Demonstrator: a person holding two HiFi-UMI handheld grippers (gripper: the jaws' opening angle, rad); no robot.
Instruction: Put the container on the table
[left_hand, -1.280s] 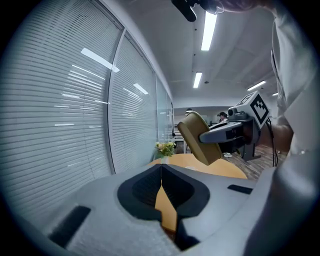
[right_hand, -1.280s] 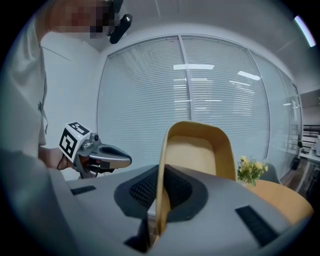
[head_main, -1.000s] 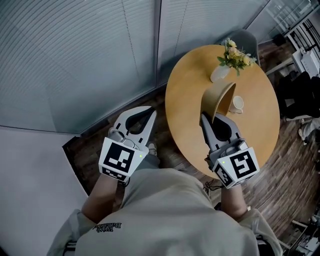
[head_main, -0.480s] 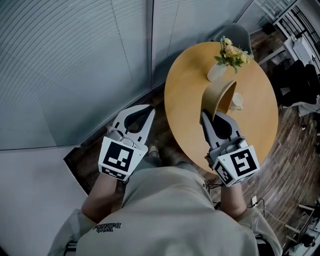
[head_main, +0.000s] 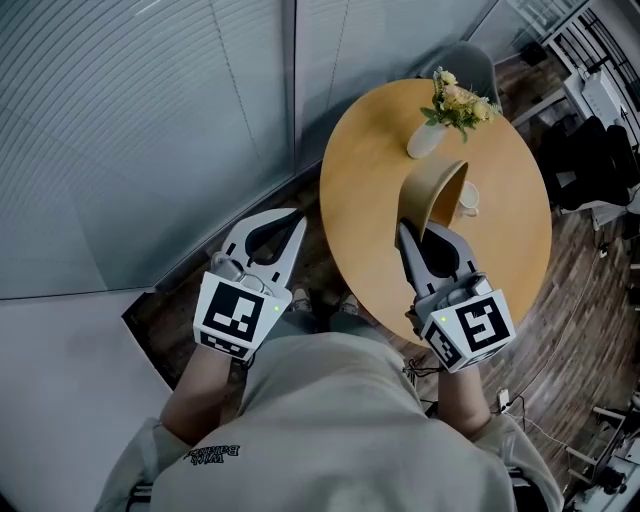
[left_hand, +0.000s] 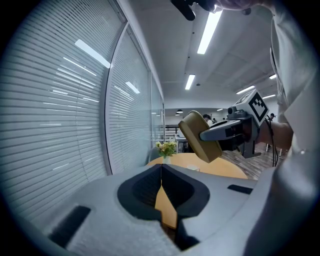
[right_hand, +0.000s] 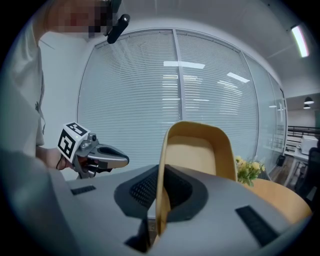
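Observation:
A tan, open-topped container (head_main: 432, 195) (right_hand: 197, 155) hangs in the air above the round wooden table (head_main: 370, 210), tipped on its side. My right gripper (head_main: 408, 232) (right_hand: 160, 200) is shut on the container's rim, one wall pinched between the jaws. In the left gripper view the container (left_hand: 199, 136) shows held up to the right. My left gripper (head_main: 296, 222) (left_hand: 161, 186) is shut with nothing in it, off the table's left edge over the dark floor.
On the table stand a white vase of yellow flowers (head_main: 428, 135) (right_hand: 248, 171) and a white cup (head_main: 466, 203). A wall of window blinds (head_main: 150, 120) runs along the left. Wooden floor (head_main: 590, 330) and office furniture lie to the right.
The view has shifted a little; the table and vase sit slightly further left. Both grippers and the held container keep about the same pose.

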